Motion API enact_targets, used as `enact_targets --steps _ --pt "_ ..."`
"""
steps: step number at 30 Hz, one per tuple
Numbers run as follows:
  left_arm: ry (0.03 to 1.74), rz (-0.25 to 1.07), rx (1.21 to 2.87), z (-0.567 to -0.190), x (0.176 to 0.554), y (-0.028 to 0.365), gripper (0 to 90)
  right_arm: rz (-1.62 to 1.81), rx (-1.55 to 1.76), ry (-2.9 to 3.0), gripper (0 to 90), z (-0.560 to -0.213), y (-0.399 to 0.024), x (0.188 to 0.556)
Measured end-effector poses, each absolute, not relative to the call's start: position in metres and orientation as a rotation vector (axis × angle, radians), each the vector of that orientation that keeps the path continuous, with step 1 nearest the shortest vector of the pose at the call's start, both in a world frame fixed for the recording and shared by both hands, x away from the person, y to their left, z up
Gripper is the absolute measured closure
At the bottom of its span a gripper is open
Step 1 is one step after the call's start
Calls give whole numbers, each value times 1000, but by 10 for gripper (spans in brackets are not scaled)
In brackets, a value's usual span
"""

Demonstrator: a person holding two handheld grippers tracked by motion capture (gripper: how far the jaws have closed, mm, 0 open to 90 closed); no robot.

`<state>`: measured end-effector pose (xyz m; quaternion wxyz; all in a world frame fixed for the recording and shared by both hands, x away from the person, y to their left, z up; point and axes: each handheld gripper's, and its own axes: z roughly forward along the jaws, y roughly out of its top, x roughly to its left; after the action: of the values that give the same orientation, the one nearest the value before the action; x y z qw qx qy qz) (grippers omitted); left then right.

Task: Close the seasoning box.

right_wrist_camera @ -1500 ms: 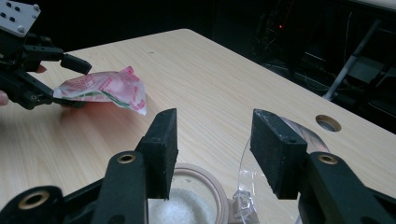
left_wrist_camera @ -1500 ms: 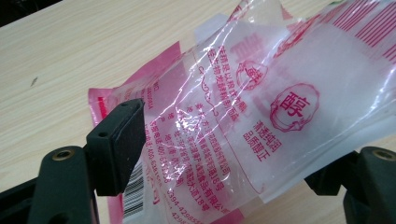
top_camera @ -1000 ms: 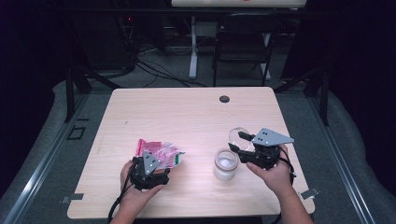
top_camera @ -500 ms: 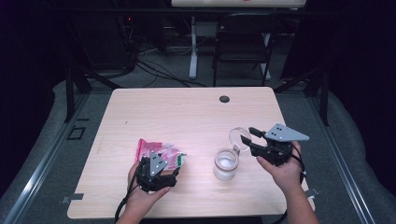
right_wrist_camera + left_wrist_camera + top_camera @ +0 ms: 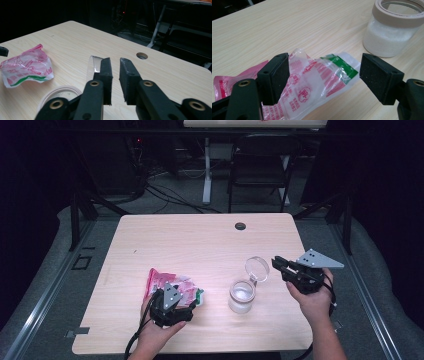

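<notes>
A crumpled red, white and green plastic bag [image 5: 167, 281] [image 5: 27, 66] lies at the table's front left. My left gripper [image 5: 186, 304] [image 5: 325, 60] is open wide around it, with the bag [image 5: 317, 77] between the jaws and brushing the left one. A glass jar [image 5: 242, 296] [image 5: 392, 37] [image 5: 58, 92] of white grains stands uncovered, and its clear round lid [image 5: 257, 268] [image 5: 93, 65] is tipped up behind it. My right gripper [image 5: 276, 262] [image 5: 115, 61] hovers just right of the lid. Its jaws have just been closing to a narrow gap with nothing between them.
The wooden table [image 5: 200, 245] has a round cable hole [image 5: 240, 226] [image 5: 142, 55] near its far edge. A dark chair [image 5: 260, 170] and cables stand on the floor beyond the table.
My right gripper has drawn back to the right, away from the lid, and its jaws have narrowed. My left hand has shifted slightly right over the bag.
</notes>
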<state>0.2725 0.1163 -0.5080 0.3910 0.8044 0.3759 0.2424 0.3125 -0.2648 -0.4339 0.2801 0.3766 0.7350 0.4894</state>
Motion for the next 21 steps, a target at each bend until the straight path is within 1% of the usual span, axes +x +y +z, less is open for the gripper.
enact_targets --steps 5,12,21 --pt "960 617 2052 -509 273 117 251 1311 1024 1978 896 -438 -266 315" --pt "975 617 2054 -509 274 120 274 1300 1037 1983 900 -441 -269 317" --pt "993 624 2045 -509 274 124 278 1277 1067 1987 900 -447 -272 321"
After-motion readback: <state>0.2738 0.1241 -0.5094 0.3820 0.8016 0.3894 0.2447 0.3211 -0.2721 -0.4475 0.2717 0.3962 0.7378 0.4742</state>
